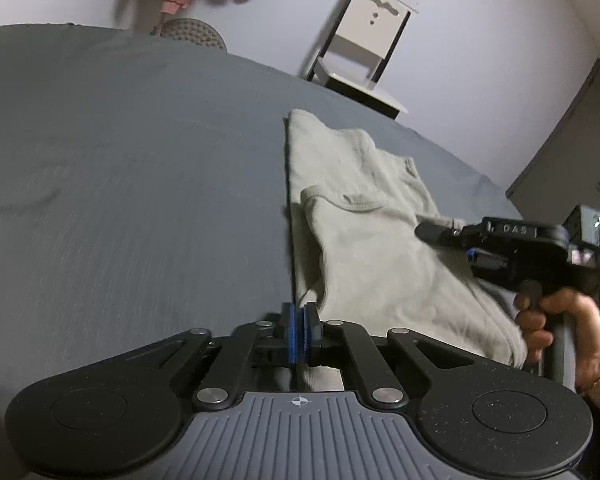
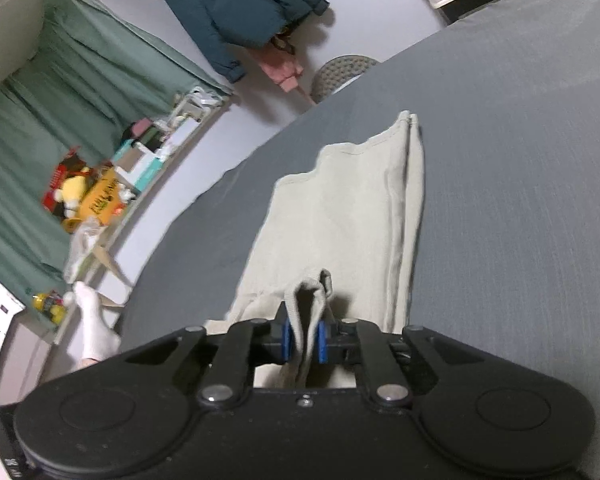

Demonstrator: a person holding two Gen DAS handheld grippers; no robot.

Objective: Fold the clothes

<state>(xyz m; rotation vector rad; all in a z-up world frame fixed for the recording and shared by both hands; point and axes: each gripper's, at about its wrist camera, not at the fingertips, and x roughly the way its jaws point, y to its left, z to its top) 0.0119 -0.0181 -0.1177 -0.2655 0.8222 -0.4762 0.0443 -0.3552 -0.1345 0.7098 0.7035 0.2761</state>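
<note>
Clothes first: one pale beige garment (image 1: 364,216) lies partly folded on your grey bed (image 1: 120,160), layered edges stacked along its left side. Around it, biggest down: green curtains (image 2: 60,92) fill the left of the right wrist view, a dark teal jacket (image 2: 236,4) hangs on the wall with something pink (image 2: 284,68) under it, and a white chair (image 1: 364,40) stands past the bed's far edge. A cluttered shelf (image 2: 112,184) carries a yellow box and a yellow toy, too blurred to read. A round dotted cushion (image 1: 196,32) peeks over the bed edge, its lower part hidden.

Your right gripper (image 2: 303,340) has its jaws pinched on a bunched fold of the garment, cloth running up between the blue pads (image 2: 286,340). Your left gripper (image 1: 299,338) has its jaws pressed together at the garment's near left edge; whether cloth is caught in them you cannot tell from here. Your right hand (image 1: 560,328) is cut off at the frame's edge.
</note>
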